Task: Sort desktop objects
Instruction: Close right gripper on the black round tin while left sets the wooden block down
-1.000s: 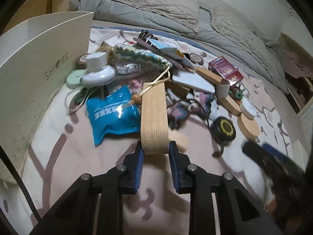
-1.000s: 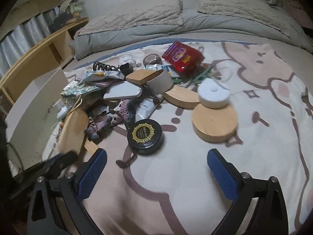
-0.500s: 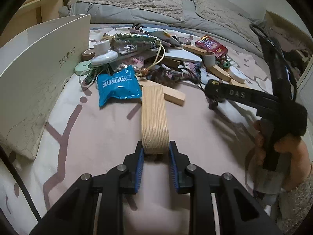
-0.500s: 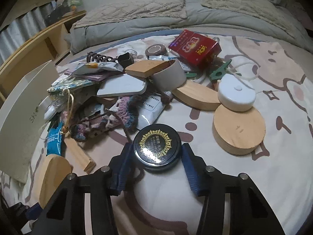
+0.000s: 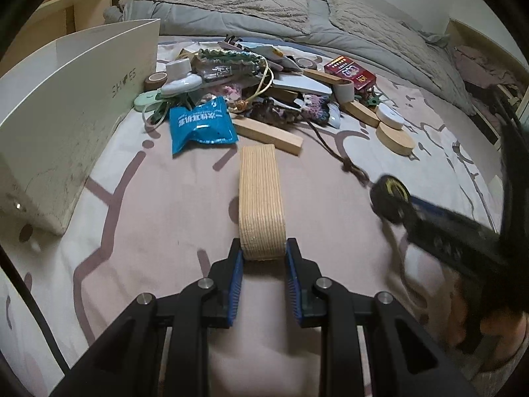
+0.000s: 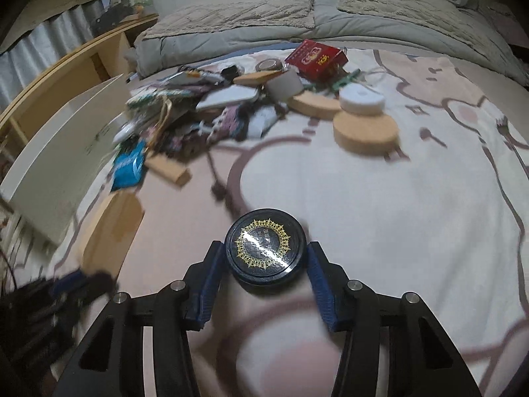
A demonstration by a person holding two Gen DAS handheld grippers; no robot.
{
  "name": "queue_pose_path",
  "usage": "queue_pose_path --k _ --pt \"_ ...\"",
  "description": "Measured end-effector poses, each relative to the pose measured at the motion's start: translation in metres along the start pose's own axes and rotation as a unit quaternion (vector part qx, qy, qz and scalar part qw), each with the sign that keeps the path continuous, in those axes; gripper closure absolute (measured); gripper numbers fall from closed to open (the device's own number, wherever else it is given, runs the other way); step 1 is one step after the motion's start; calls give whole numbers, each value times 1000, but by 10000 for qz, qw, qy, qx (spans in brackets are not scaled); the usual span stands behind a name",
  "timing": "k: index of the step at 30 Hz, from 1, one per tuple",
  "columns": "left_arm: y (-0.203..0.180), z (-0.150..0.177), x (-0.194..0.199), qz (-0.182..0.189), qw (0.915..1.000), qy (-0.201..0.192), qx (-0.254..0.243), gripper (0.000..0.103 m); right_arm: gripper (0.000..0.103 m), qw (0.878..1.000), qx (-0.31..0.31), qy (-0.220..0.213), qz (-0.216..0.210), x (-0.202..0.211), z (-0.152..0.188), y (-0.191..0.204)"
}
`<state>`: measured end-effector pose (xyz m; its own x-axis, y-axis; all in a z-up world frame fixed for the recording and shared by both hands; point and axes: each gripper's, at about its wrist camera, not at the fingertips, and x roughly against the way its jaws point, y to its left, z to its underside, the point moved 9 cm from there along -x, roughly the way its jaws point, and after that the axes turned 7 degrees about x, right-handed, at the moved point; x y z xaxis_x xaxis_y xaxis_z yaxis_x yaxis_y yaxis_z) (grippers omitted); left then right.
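Observation:
My left gripper (image 5: 264,258) is shut on the near end of a rounded wooden block (image 5: 261,198), which stands edge-up above the pink-patterned bedspread. In the right wrist view that block (image 6: 112,228) shows blurred at lower left. My right gripper (image 6: 264,264) is shut on a round black tin with a gold ornament on its lid (image 6: 264,248), held above the bedspread in front of the pile. From the left wrist view the tin (image 5: 390,198) and the right gripper appear blurred at the right. The pile of mixed objects (image 5: 264,79) lies farther back.
A white open box (image 5: 72,106) stands at the left. Near the pile lie a blue packet (image 5: 201,122), a wooden stick (image 5: 267,134), a wooden disc (image 6: 365,130), a white puck (image 6: 362,101) and a red box (image 6: 315,58). Grey bedding (image 6: 297,16) lies behind.
My right gripper closed on the black tin and carried it back from the pile. My left gripper drew back from the pile with the wooden block.

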<state>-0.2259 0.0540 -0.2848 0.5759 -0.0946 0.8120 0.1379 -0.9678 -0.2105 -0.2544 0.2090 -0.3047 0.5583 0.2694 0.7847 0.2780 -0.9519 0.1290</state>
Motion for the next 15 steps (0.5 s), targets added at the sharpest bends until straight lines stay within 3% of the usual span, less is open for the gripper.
queue_pose_path --k 15 --pt "-1 50 37 -177 9997 66 -149 79 52 9995 137 -39 -271 54 71 18"
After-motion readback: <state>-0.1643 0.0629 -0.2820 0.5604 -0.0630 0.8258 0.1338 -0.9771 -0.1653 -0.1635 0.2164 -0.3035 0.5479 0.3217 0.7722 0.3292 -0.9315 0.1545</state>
